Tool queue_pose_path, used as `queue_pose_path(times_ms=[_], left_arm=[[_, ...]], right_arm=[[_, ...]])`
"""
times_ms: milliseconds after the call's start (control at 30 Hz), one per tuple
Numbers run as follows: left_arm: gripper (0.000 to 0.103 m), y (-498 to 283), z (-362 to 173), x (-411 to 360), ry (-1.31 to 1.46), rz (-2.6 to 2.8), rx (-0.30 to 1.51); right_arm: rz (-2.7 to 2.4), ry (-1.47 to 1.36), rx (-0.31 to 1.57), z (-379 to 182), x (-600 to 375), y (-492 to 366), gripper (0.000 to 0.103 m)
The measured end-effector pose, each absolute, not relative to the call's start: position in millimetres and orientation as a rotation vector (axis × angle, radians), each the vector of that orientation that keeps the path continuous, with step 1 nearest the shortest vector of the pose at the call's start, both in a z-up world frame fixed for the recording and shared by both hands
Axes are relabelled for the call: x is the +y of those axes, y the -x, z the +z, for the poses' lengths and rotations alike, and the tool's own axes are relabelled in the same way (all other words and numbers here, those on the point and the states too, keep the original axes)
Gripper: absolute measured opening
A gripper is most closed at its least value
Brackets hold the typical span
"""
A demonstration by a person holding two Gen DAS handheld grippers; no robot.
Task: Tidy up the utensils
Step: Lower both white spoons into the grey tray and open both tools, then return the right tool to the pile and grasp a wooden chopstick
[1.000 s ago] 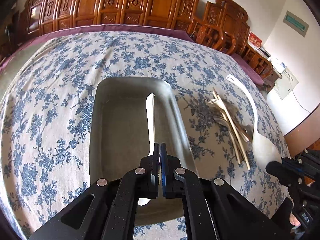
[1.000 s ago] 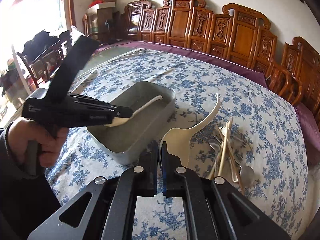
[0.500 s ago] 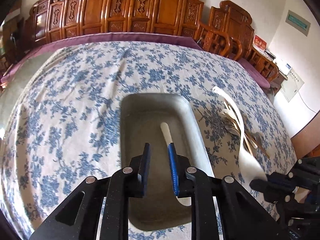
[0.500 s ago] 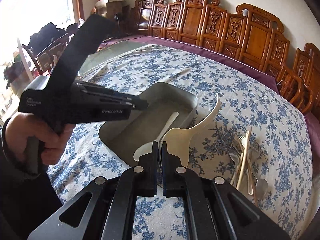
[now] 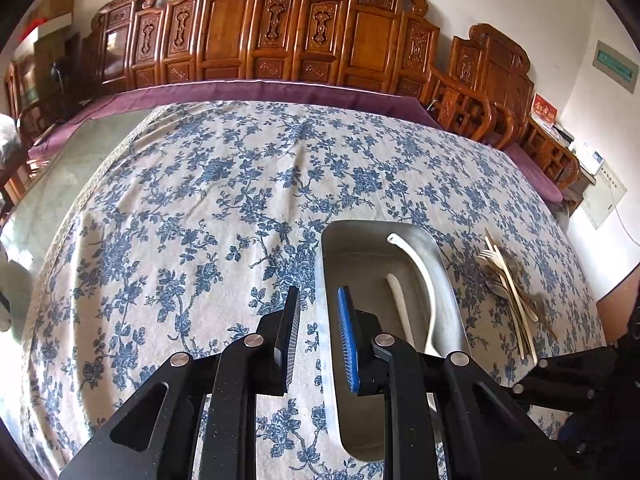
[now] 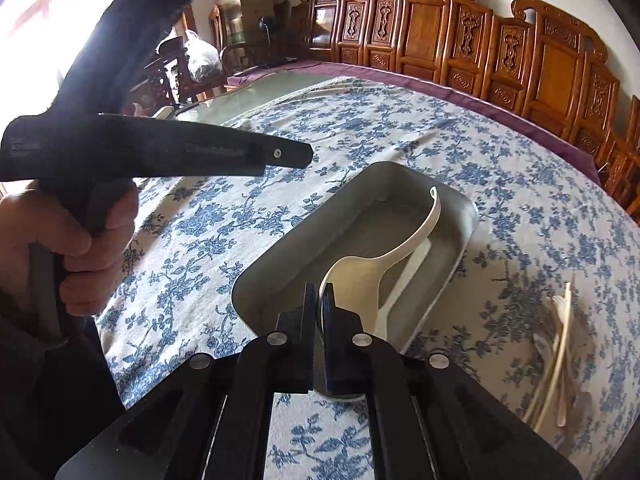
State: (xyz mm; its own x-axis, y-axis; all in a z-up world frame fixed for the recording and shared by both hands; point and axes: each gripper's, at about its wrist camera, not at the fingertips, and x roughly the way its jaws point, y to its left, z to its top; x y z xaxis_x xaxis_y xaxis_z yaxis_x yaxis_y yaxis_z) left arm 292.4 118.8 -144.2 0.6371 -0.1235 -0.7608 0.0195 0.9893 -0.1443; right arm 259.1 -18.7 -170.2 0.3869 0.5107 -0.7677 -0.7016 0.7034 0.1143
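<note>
A grey metal tray [image 5: 352, 229] [image 6: 280, 248] sits on the flowered tablecloth. A white spoon [image 5: 400, 304] [image 6: 421, 255] lies inside it. My right gripper [image 6: 319, 292] is shut on the bowl edge of a white ladle [image 6: 360, 276] [image 5: 429, 280] and holds it above the tray's near end, its curved handle pointing toward the far end. My left gripper [image 5: 319, 294] [image 6: 308, 156] stands open with nothing between its fingers, over the tray's left rim and the cloth.
A pile of forks, spoons and chopsticks [image 5: 508, 284] [image 6: 560, 340] lies on the cloth right of the tray. A person's hand [image 6: 80, 240] grips the left tool. Carved wooden chairs [image 5: 280, 28] line the far side of the table.
The left gripper opened, let the white spoon drop into the tray, then drew back up and to the left. The right gripper carried the ladle from beside the tray to over it.
</note>
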Motion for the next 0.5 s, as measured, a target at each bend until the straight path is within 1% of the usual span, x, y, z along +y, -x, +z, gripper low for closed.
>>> queue_pose_path(times_ms=[200,267,300,367,400,433,500], left_arm=[[0.018,-293,-144,121,0.126,-0.076,0.876],[0.018,-292,-145,121,0.126,-0.076,0.878],[0.018,-292,-145,121,0.126,-0.076,0.879],[0.021,-293,-145,120,0.125,-0.077,0.881],[0.023,-293,-145,120,0.123,-0.078,0.880],[0.026,-292,-144,118,0.121,-0.080,0.876],[0.027,-292,-143,114,0.118,-0.088,0.873]], right_arm=[[0.807,0.206,0.899,-183,-11,-270,0.005],[0.814,0.192,0.907,-187,-10,-273,0.006],[0.816,0.185,0.909,-188,-10,-274,0.008],[0.812,0.168,0.913,-188,-13,-275,0.015],[0.810,0.155,0.907,-185,-16,-274,0.021],[0.805,0.150,0.903,-184,-19,-274,0.024],[0.801,0.124,0.886,-174,-30,-271,0.025]])
